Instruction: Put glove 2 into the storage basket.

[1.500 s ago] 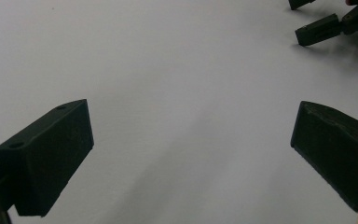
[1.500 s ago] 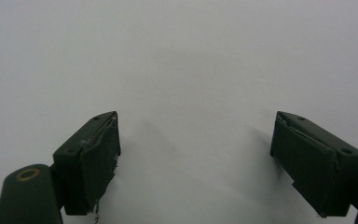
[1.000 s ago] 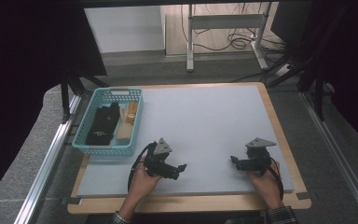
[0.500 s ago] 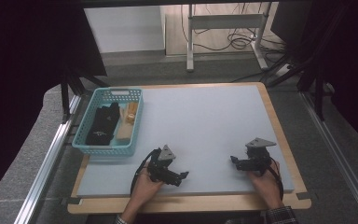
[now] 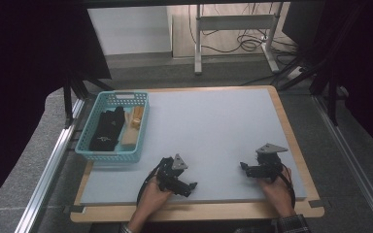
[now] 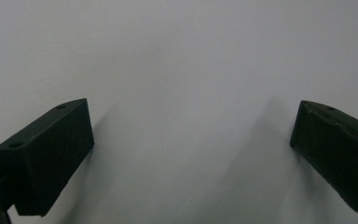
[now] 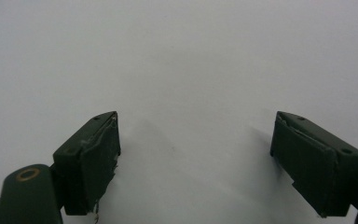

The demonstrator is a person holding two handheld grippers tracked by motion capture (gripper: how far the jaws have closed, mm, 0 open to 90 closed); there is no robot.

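I hold a gripper in each hand, and both rest low over the near edge of the desk [image 5: 213, 126]. My left gripper [image 5: 190, 186] sits near the near-left part of the pale grey surface, its jaws pointing toward the middle of the near edge. My left hand [image 5: 151, 198] wraps it from behind, and its black cable loops beside my wrist. In the left gripper view the two black jaws stand wide apart, with nothing between them but the bare grey surface and their own soft shadows.

My right gripper [image 5: 245, 168] lies toward the near-right corner, jaws pointing leftward along the near edge, with my right hand [image 5: 277, 187] behind it and the grey three-cornered plate on top. In the right gripper view its jaws are also spread wide and grip nothing; the pad on one jaw looks a little frayed at its edge. The two grippers are well apart from each other.

The nearest things are in the teal basket [image 5: 102, 154], which stands at the left edge of the desk, just beyond my left gripper and apart from it. Inside lie a black item [image 5: 106, 130] along the basket's left side and a tan block [image 5: 130, 137] along its right side, with a small yellowish piece [image 5: 137, 116] just beyond the block. I cannot tell what these items are.
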